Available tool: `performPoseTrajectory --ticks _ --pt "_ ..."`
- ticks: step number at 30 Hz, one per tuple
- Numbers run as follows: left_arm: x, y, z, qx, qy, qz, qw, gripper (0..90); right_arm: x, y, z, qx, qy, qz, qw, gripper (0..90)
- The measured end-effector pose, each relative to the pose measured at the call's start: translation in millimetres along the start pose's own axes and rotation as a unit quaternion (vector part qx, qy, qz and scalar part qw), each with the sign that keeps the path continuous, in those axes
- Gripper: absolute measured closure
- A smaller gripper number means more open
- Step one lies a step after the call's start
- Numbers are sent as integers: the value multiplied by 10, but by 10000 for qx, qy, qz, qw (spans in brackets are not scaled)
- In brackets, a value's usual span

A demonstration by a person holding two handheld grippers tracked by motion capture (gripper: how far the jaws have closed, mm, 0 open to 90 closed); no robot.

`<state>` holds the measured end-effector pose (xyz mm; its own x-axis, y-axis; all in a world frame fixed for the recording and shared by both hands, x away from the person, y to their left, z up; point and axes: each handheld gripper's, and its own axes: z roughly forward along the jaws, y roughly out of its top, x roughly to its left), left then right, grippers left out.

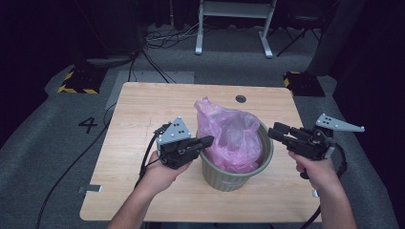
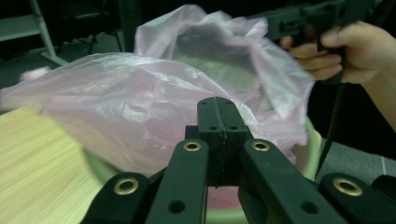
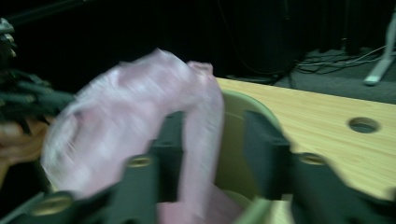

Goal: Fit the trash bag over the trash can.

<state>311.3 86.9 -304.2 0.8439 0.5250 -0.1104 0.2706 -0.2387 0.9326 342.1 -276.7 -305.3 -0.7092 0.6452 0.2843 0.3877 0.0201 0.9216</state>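
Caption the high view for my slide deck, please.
Two handheld grippers, left gripper and right gripper, flank a green bin lined with a pink bag.

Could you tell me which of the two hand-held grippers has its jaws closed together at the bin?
The left hand-held gripper: its jaws meet flush against the pink bag at the green bin's left rim. The right hand-held gripper shows a gap between its jaws.

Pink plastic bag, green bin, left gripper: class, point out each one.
Pink plastic bag (image 1: 229,136), high view, crumpled middle of the film.
Green bin (image 1: 224,177), high view, ribbed outer wall.
Left gripper (image 2: 218,116), left gripper view, tips of its closed jaws.
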Motion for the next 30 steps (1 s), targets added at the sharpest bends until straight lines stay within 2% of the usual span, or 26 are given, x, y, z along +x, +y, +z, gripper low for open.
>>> performPoseTrajectory --ticks 2,5,6,8,9,10,11,12,14,17,18,23,26,30 --pt "-42 29 42 14 -58 63 10000 900 48 66 70 8 158 73 9998 405" --pt "-71 40 89 37 -122 85 9999 900 77 127 171 50 186 109 9998 353" --pt "-74 38 100 44 -124 88 9999 900 81 142 218 77 167 134 9997 352" --pt "-75 31 107 43 -138 51 9999 900 70 153 388 310 90 217 9992 376" --pt "-73 29 107 41 -119 69 9999 900 70 153 388 310 90 217 9992 376" --pt "-70 26 104 35 -100 68 9999 900 76 142 468 454 103 212 9987 467" --pt "-62 23 103 20 -120 41 9999 900 76 142 468 454 103 212 9987 467" --pt "-58 21 99 2 -109 18 9999 900 89 131 487 498 70 154 9986 564" --pt "-40 17 89 6 -110 20 9999 900 117 110 507 586 79 69 9982 674" --pt "-4 7 65 -26 -140 -2 9999 900 143 92 495 590 48 -76 9982 839" --pt "3 4 57 -47 -125 -17 9999 900 151 89 478 572 -41 -145 9983 887" --pt "36 -19 -4 -86 -110 -61 9999 900 140 101 382 551 -198 -278 9979 900" --pt "60 -46 -44 -101 -97 -111 9998 900 117 96 296 508 -247 -288 9980 900" --pt "124 -105 -100 -73 -36 -224 9997 900 74 55 151 498 -427 -299 9974 900"
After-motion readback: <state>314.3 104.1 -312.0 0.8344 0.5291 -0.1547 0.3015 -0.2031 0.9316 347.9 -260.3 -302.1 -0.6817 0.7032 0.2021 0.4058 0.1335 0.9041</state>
